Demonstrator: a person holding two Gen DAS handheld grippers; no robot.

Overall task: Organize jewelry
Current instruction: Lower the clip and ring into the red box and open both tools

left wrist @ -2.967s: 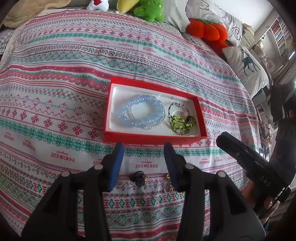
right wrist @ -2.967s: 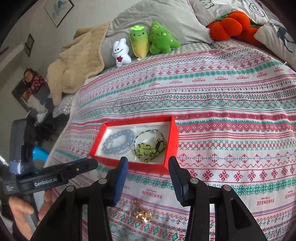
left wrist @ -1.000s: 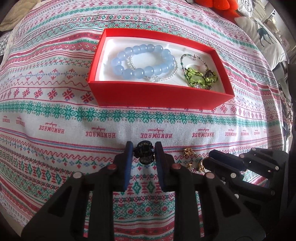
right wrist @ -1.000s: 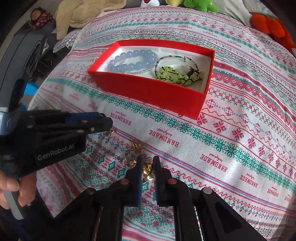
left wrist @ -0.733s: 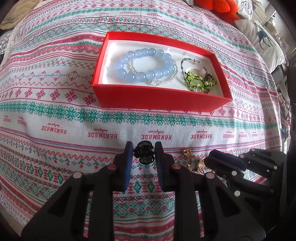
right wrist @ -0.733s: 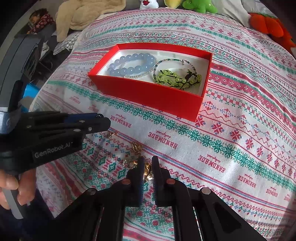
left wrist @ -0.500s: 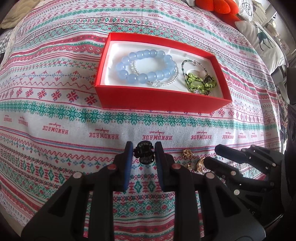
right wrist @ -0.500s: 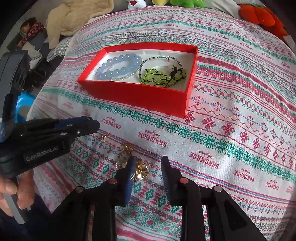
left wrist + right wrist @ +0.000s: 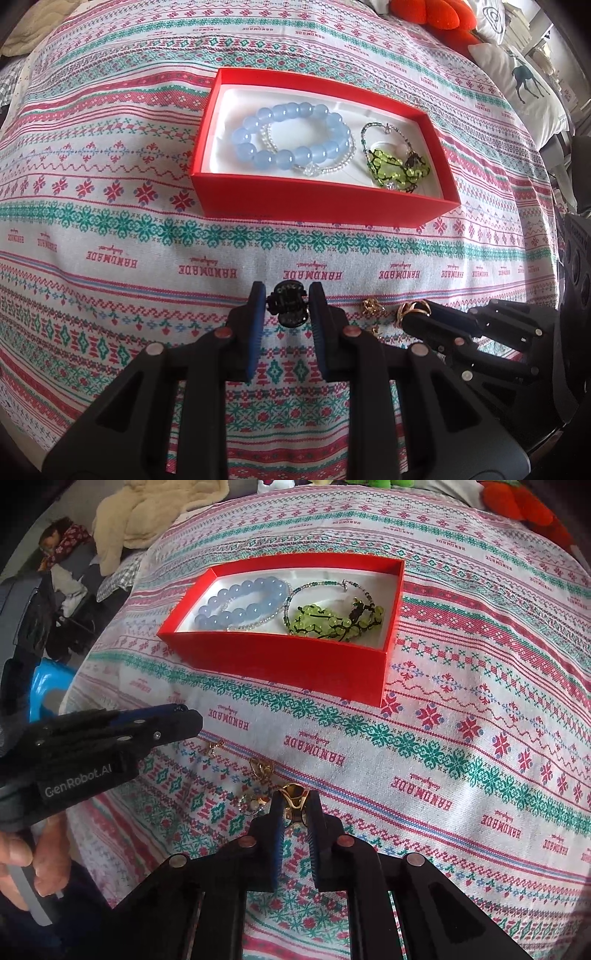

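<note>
My left gripper (image 9: 287, 295) is shut on a small black claw clip (image 9: 288, 308) just above the patterned bedspread (image 9: 110, 221). My right gripper (image 9: 295, 801) has a gold ring (image 9: 294, 796) between its pads, and its jaws are closing on it. Beyond both stands a red box (image 9: 325, 206) with a white lining. In it lie a blue bead bracelet (image 9: 291, 136) and a green bead bracelet (image 9: 397, 166). In the right wrist view the same box (image 9: 277, 657) sits ahead, and the left gripper (image 9: 184, 720) is at the left.
Loose gold pieces (image 9: 260, 766) lie on the bedspread between the two grippers. An orange plush (image 9: 443, 18) and a deer pillow (image 9: 528, 81) rest at the bed's far right. A beige blanket (image 9: 147, 509) and the bed's edge are at the left. A hand (image 9: 33, 856) holds the left gripper.
The right gripper's jaws spread apart around the gold ring half a second ago and have closed on it again. The left gripper kept its grip on the black clip.
</note>
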